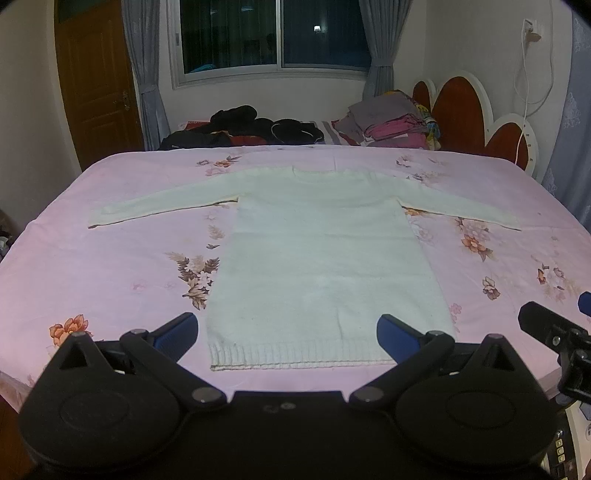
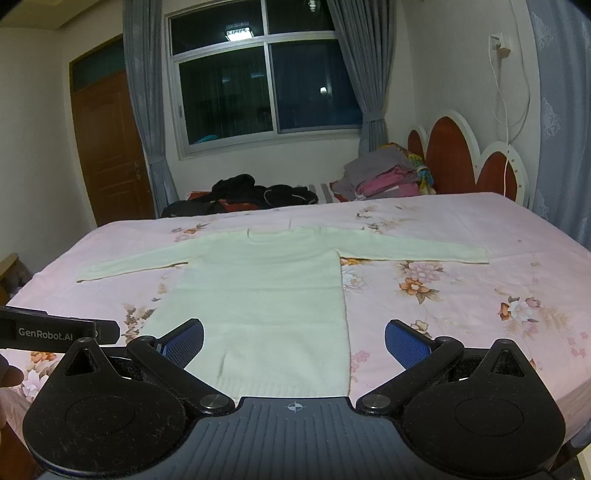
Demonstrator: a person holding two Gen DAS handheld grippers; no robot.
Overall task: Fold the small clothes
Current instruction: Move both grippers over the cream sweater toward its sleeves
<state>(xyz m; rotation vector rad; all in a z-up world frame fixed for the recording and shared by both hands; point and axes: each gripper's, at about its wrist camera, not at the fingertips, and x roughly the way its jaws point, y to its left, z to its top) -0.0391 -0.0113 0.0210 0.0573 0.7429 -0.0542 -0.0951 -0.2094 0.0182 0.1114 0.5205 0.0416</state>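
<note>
A cream long-sleeved sweater (image 1: 317, 251) lies flat on the pink floral bedsheet (image 1: 110, 266), sleeves spread out to both sides, ribbed hem toward me. It also shows in the right wrist view (image 2: 258, 295). My left gripper (image 1: 288, 332) is open and empty, its blue pads hovering either side of the hem. My right gripper (image 2: 293, 341) is open and empty above the hem's right part. The right gripper's body shows at the right edge of the left wrist view (image 1: 554, 332). The left gripper's body shows at the left of the right wrist view (image 2: 55, 330).
A stack of folded clothes (image 1: 391, 122) and a heap of dark clothes (image 1: 251, 129) lie beyond the bed's far edge. A red and white headboard (image 1: 476, 114) stands at the right. A wooden door (image 1: 96, 81) and a window (image 1: 273, 33) are behind.
</note>
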